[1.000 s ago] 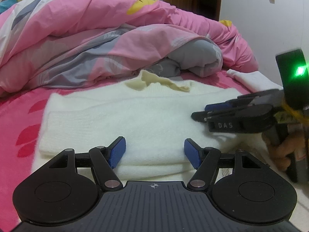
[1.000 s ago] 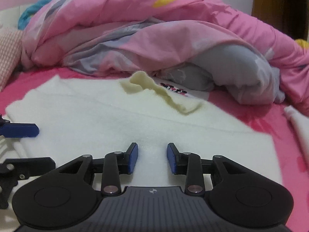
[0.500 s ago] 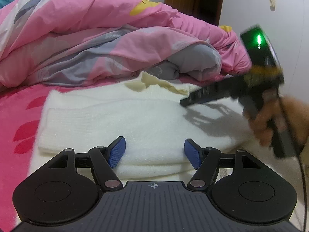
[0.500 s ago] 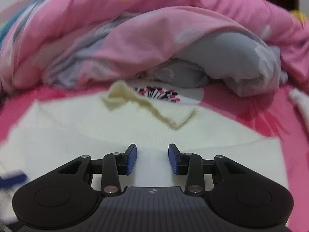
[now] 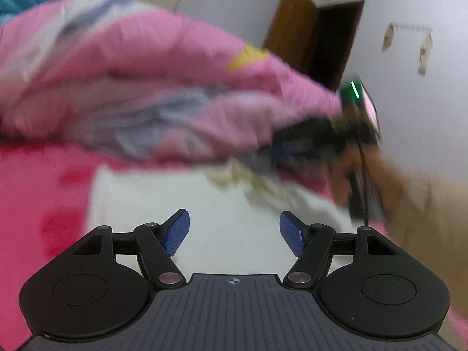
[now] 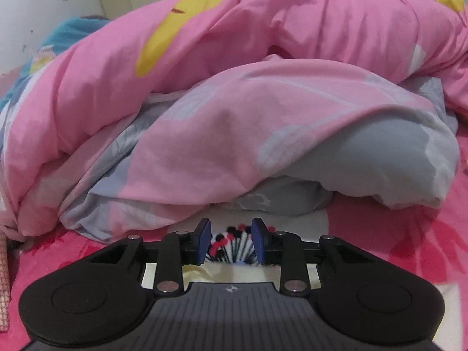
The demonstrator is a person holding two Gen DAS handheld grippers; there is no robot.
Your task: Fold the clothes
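We see our left gripper (image 5: pixel 234 232) low in the frame, its blue pads spread and widening, nothing between them, poised over a white sweater (image 5: pixel 181 201) lying on the pink bedsheet (image 5: pixel 41 193). The sweater's cream collar (image 5: pixel 231 175) sits at its far edge, blurred. Beyond it a pink and grey quilt (image 5: pixel 140 93) is heaped. To the right, our right gripper (image 5: pixel 292 149), smeared by motion, reaches toward the collar, held by a hand (image 5: pixel 345 181) in a tan sleeve (image 5: pixel 427 213). A brown door (image 5: pixel 318 35) stands far right.
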